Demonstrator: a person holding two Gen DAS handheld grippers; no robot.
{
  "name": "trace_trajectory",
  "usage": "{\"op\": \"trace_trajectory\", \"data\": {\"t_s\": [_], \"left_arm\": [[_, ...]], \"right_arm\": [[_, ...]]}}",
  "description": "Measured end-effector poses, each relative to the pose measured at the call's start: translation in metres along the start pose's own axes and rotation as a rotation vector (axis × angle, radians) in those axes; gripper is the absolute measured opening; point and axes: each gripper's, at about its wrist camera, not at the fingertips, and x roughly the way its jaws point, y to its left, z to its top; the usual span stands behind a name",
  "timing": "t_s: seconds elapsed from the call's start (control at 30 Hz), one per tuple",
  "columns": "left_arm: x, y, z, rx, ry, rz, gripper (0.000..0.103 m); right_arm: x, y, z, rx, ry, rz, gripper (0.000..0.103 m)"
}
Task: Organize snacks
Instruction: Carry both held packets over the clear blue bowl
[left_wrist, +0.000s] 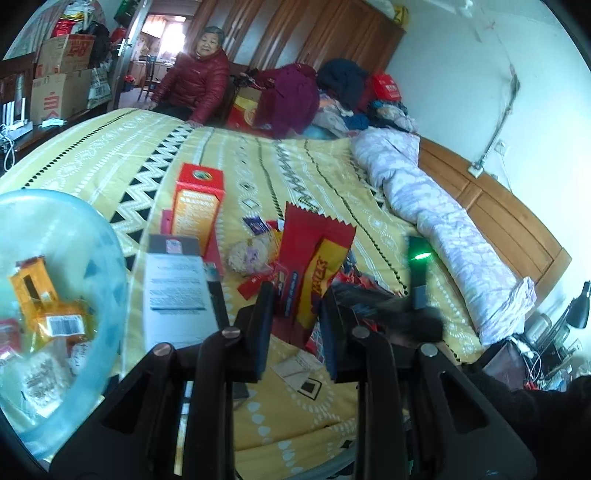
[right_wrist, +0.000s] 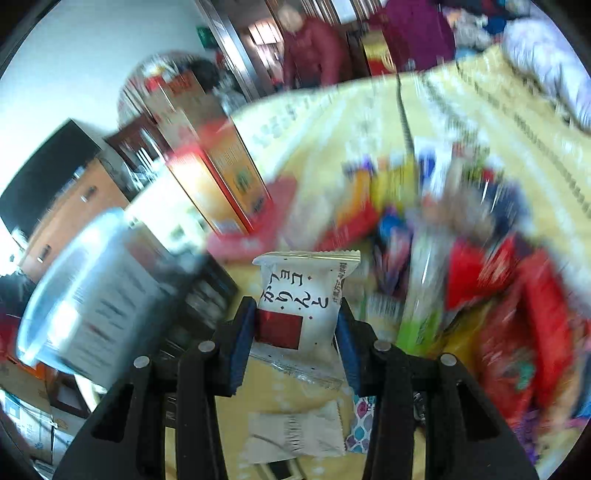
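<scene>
Over the bed (left_wrist: 155, 155) you are carrying snacks: left jaws holding the red packet (left_wrist: 314, 266), right jaws the white packet (right_wrist: 299, 295); next, the bowl (left_wrist: 107, 236) at nine o'clock.

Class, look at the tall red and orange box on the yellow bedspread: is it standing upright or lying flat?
Upright. In the left wrist view the red and orange box stands on its short end on the bedspread, its top face showing above the tall printed side.

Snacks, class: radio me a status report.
Left gripper shut on red packet. Right gripper shut on white packet. Bowl unobstructed.
</scene>
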Motion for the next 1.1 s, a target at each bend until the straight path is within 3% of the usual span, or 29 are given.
{"op": "trace_trajectory", "data": {"t_s": [0.2, 0.3, 0.47, 0.67, 0.9, 1.1], "left_arm": [[-0.045, 0.028, 0.024, -0.013, -0.096, 0.117, 0.025], [-0.069, 0.052, 0.031, -0.043, -0.142, 0.193, 0.025], [-0.102, 0.099, 0.031, -0.115, -0.187, 0.329, 0.025], [-0.105, 0.152, 0.013, -0.216, -0.128, 0.443, 0.025], [-0.099, 0.167, 0.003, -0.243, -0.083, 0.476, 0.025], [-0.103, 0.17, -0.001, -0.238, -0.073, 0.489, 0.025]], "right_arm": [[-0.073, 0.063, 0.058, -0.11, -0.175, 0.089, 0.045], [-0.083, 0.109, 0.078, -0.173, -0.189, 0.175, 0.045], [-0.07, 0.187, 0.091, -0.26, -0.136, 0.328, 0.045], [-0.03, 0.261, 0.074, -0.336, -0.013, 0.416, 0.045], [0.018, 0.301, 0.043, -0.381, 0.096, 0.437, 0.045], [0.031, 0.304, 0.035, -0.397, 0.126, 0.439, 0.045]]}}
